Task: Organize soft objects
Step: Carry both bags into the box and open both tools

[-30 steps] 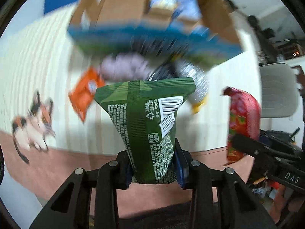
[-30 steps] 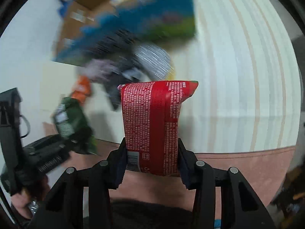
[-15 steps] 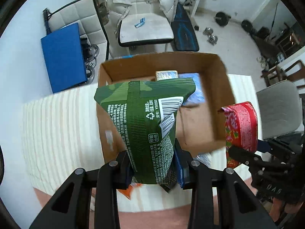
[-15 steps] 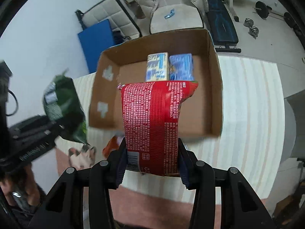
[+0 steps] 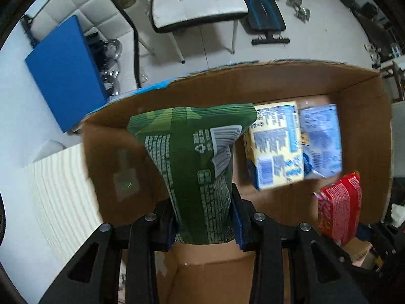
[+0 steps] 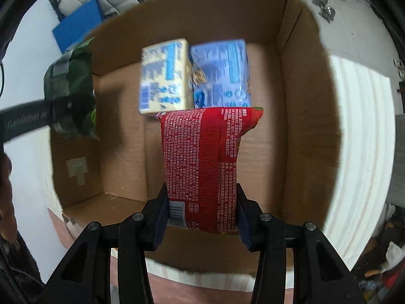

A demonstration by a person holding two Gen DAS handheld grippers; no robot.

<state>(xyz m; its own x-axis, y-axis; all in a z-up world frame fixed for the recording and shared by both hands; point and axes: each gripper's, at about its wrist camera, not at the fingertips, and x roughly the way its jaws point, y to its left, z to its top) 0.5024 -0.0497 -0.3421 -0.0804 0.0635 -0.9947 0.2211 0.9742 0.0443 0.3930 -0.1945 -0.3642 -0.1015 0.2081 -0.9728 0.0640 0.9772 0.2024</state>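
My left gripper (image 5: 203,221) is shut on a green snack bag (image 5: 197,162), which hangs over the left part of an open cardboard box (image 5: 253,86). My right gripper (image 6: 202,219) is shut on a red snack bag (image 6: 205,162) above the middle of the same box (image 6: 298,101). On the box floor, by the far wall, lie a yellow-and-blue pack (image 6: 164,76) and a blue pack (image 6: 220,73) side by side. In the left wrist view the red bag (image 5: 339,207) shows at the right; in the right wrist view the green bag (image 6: 73,86) shows at the left.
The box stands on a table with a cream striped cloth (image 6: 364,136). Beyond the table are a white chair (image 5: 200,2), a blue board (image 5: 63,71), a weight bench (image 5: 265,12) and dumbbells on the floor. A person's hand (image 6: 5,185) shows at the left edge.
Both grippers have moved forward from the loose snacks on the table to above the open box and dropped lower toward it, each still holding its bag.
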